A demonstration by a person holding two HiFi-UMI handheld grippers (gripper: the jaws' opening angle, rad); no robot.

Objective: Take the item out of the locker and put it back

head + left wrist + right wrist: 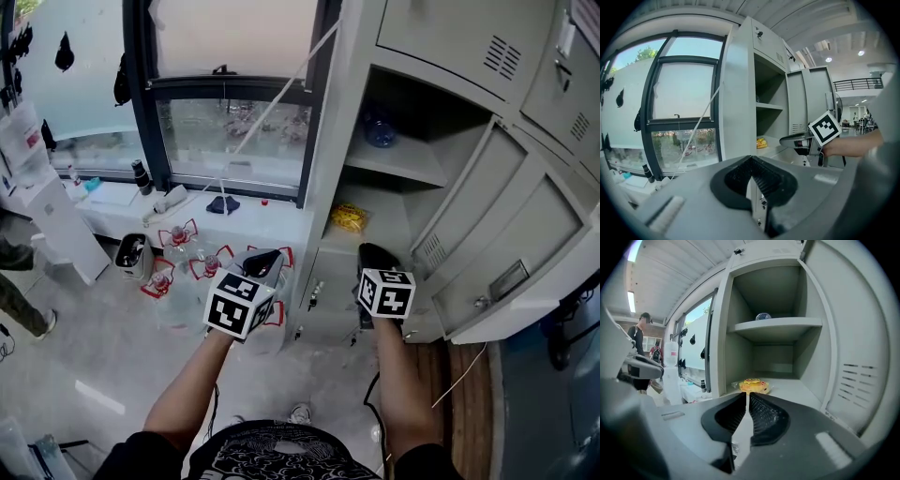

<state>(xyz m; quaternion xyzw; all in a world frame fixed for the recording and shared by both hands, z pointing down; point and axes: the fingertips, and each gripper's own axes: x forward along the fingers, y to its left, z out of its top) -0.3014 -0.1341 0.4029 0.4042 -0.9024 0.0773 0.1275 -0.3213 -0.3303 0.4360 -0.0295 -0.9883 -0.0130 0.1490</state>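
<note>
**A:** Largest entry first: what do we list?

**B:** We list one tall grey sheet-metal locker (328,141), its door (487,216) swung wide open. Inside are an upper shelf and a lower compartment.

**A:** Then the tools?

**B:** We hold two. The left gripper (751,161), grey with black ribbed pads, has its pads pressed together on nothing and is out in front of the locker's side wall. The right gripper (746,397), same make, has its pads drawn together to a hairline slit, nothing between them. It is aimed into the lower compartment.

**A:** And the item itself?

**B:** We record one flat yellow snack packet in a clear crinkled wrapper (752,386). It lies flat on the floor of the lower compartment, towards the front and near the left wall. Its long axis runs roughly across the compartment, wall to wall, broadside to the right gripper and well apart from it. The top face shows red and dark print that we cannot read.

**A:** Smallest?

**B:** One blue rounded object (763,316), at the back of the upper shelf.
</note>
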